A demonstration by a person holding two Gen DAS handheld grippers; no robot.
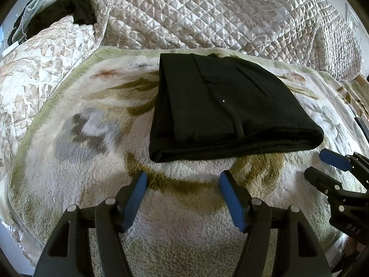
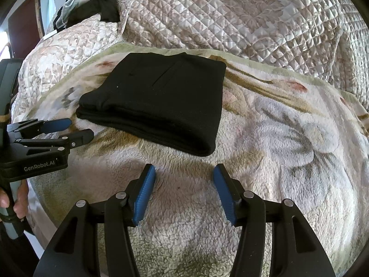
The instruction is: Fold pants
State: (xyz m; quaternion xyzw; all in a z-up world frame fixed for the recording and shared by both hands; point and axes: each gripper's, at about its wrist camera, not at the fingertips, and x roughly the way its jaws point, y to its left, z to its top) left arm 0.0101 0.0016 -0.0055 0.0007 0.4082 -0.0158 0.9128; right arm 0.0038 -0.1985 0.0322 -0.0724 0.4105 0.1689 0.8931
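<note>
Left hand-held gripper (image 1: 183, 182) nearest lens, jaws spread wide, empty, above fleece blanket (image 1: 92, 196) on bed. Right hand-held gripper (image 2: 184, 175) likewise wide open, holding nothing. Black pants (image 1: 226, 110) lie just ahead, compact stacked rectangle, folded edge toward grippers. Folding looks finished; step in hand likely release. Next move, if any: smooth or square stack.

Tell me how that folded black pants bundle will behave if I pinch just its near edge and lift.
The black pants look like soft knit stacked in several layers, so a near-edge pinch would likely catch only some, and the rest would sag and unfold. They probably feel light. Pushed instead, they would likely drag and bunch on the fuzzy floral blanket. Both the left gripper and right gripper are open, clear of the cloth.
</note>
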